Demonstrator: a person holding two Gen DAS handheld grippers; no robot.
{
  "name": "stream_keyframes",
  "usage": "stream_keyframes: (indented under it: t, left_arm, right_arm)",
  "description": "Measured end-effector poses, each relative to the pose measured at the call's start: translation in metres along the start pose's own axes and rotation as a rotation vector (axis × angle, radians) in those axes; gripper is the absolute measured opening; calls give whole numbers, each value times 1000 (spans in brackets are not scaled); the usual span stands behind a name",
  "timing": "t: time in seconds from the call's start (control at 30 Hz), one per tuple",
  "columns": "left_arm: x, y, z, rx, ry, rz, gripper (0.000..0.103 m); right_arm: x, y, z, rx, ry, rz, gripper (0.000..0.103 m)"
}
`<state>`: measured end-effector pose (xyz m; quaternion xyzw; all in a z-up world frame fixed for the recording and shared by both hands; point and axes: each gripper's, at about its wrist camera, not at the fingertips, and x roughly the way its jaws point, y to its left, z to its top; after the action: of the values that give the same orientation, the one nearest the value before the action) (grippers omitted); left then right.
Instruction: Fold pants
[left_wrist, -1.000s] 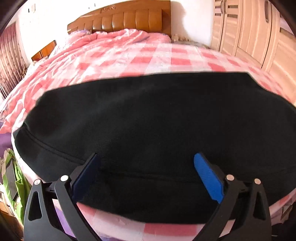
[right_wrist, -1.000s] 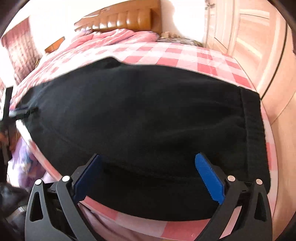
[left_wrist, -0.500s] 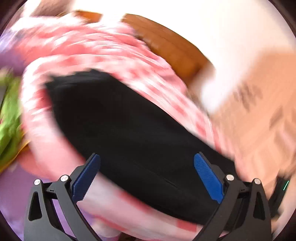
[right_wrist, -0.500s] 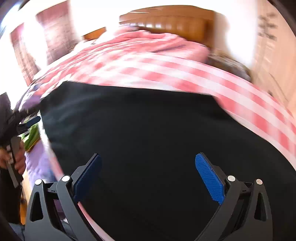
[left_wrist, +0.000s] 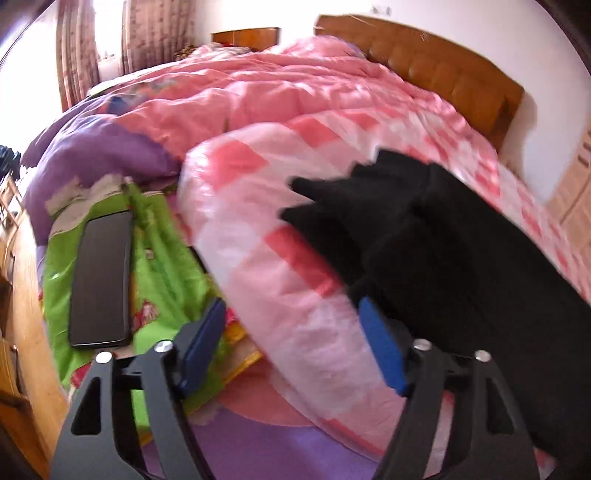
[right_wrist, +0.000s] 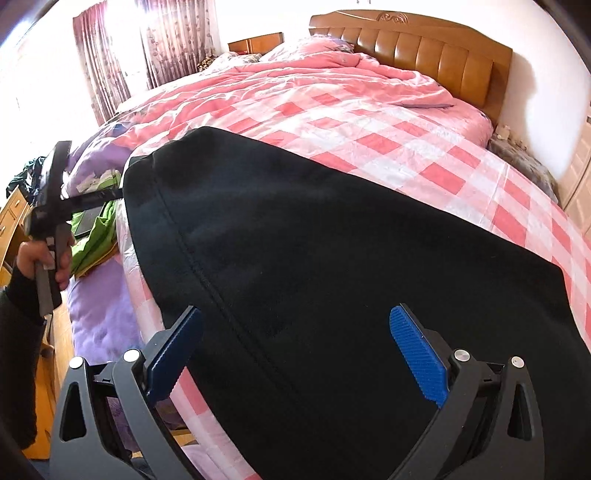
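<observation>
- A second ago both cameras looked square across the black pants (right_wrist: 332, 258), spread wide on the bed (right_wrist: 424, 122); now the left gripper (left_wrist: 295, 347) has swung away to the pants' left end, over the cuffs (left_wrist: 332, 199) and the bed's edge.
- This suggests the person is setting up to take hold of the leg end for a lengthwise fold (no fold of this kind is visible yet).
- The pants lie flat on the checked pink cover (right_wrist: 369, 110), the two legs apparently stacked; the seam runs toward the right gripper (right_wrist: 295, 358).
- Left gripper: jaws apart and empty, its right finger at the dark cloth near the cuffs, whether touching I cannot tell. It points past the bed's edge toward a green cloth (left_wrist: 166, 258) and a black phone (left_wrist: 101, 280).
- Right gripper: jaws wide apart, hovering low over the middle of the pants, holding nothing.
- In the right wrist view the left hand (right_wrist: 44, 258) grips its tool upright beside the bed, well apart from the right gripper.
</observation>
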<state>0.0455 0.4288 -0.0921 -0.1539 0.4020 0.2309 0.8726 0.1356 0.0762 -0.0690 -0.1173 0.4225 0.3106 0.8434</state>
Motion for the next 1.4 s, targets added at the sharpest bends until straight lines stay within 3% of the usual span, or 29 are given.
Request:
stream_keyframes:
  t: [0.07,0.13,0.37,0.47,0.6,0.67,0.73,0.83,0.9,0.93,1.0,1.1,1.17,1.27,1.33,1.4]
  left_arm:
    - [0,1,0,-8,-11,-11,70]
    - [5,5,5,-44,-23,-118,61]
    - [12,38,3,-234,-41,-416,61]
    - [12,28,5,-165,-24,-378,61]
    - [-11,17,5,-121,-81,-315,53]
    - [-13,26,5,-200,-84,-416,54]
    - [-1,33,9,-283,-34,-513,56]
    - [15,36,19,-342,23,-595,65]
    - [25,45,18,-446,65,-654,67]
    - [26,50,17,-477,75,-664,68]
    - [13,61,8,-529,15,-628,69]
    - [-6,68,0,-576,-72,-642,82]
    - [-3,59,6,-540,-41,-677,83]
    - [15,38,15,-485,19,-640,83]
    - [29,31,18,-487,51,-622,84]
    - [38,28,22,-513,52,-666,83]
  right_arm:
    - [3,1,2,-1,0,-4,98]
    - [5,0,4,7,2,5,98]
    - [23,6,14,21,18,47,98]
    - [29,7,15,32,29,58,98]
    - [34,7,14,40,40,58,98]
    - [35,8,18,46,32,72,98]
    - [38,12,23,40,26,87,98]
    - [41,20,30,24,16,99,98]
    - [41,23,30,23,14,107,98]
    - [42,23,28,23,13,108,98]
    - [44,20,25,34,19,105,98]
    - [54,12,21,74,41,111,99]
    - [54,13,21,69,26,107,99]
    - [55,15,21,56,27,99,99]
    - [53,11,20,71,21,115,99]
    - [53,9,19,80,18,129,99]
